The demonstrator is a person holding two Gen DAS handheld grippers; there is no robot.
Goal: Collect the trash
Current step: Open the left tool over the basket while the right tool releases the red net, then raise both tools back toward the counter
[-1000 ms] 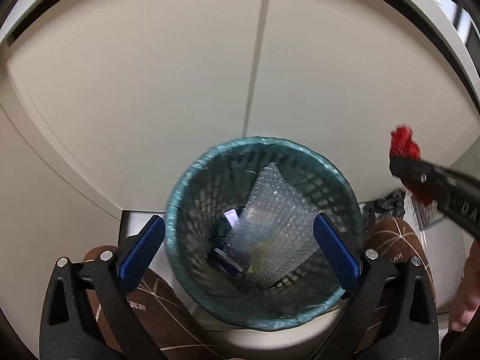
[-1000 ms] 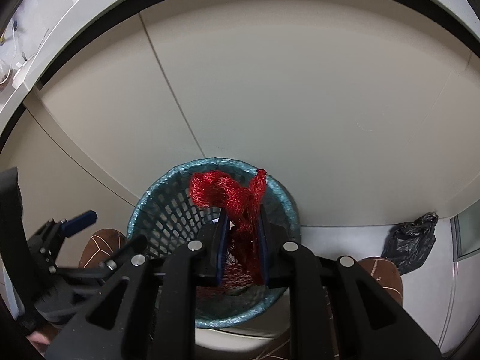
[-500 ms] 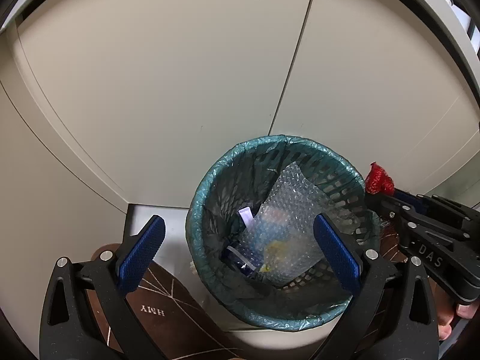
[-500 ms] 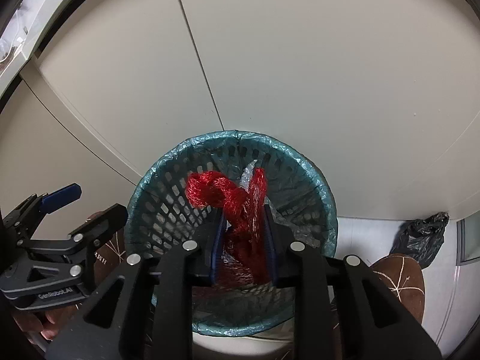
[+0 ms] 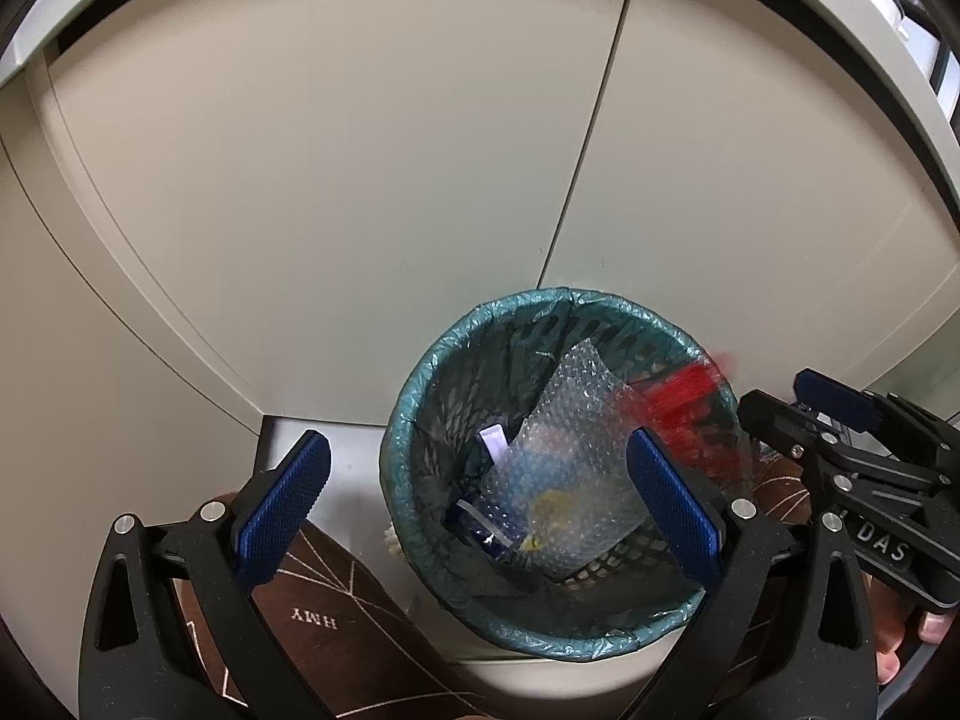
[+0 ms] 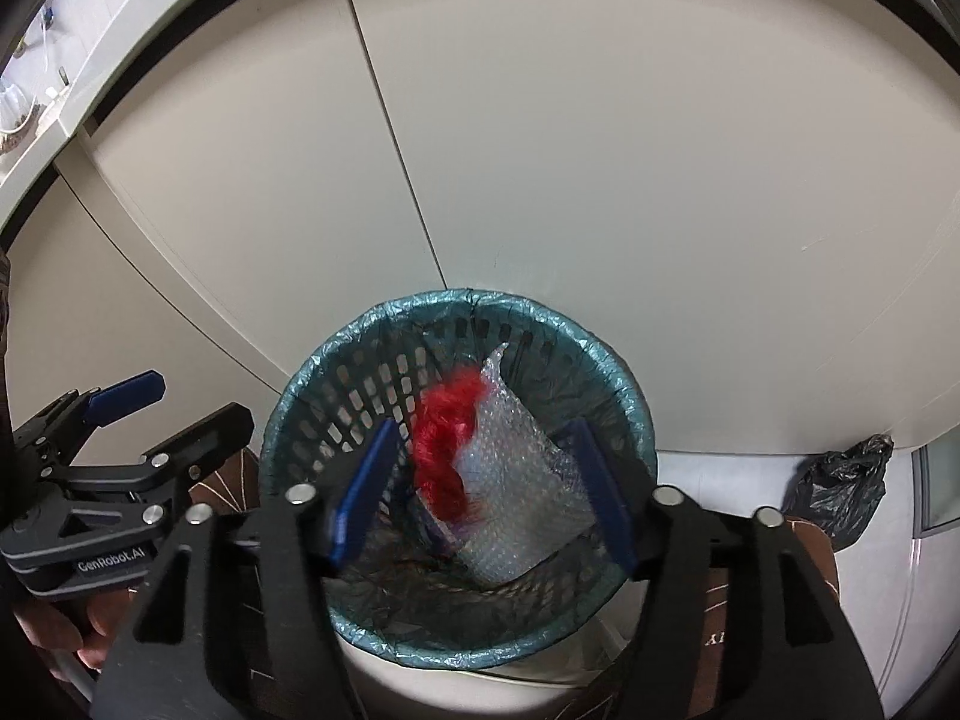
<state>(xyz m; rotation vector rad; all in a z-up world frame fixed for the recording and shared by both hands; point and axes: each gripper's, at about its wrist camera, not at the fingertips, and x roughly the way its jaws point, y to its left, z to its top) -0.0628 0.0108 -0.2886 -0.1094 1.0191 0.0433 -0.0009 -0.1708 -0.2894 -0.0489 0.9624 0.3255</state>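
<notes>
A red mesh bundle [image 6: 445, 450] drops clear of the right gripper [image 6: 480, 495], whose jaws are opening above the lined wastebasket [image 6: 624, 384] with the bundle between but untouched by the pads. It hangs lengthwise, top to bottom, nearer the left pad and against a sheet of bubble wrap [image 6: 516, 480] already inside. The left gripper [image 5: 480, 510] hovers over the same basket, jaws spread wide and empty; the right hand is nearer the bundle
</notes>
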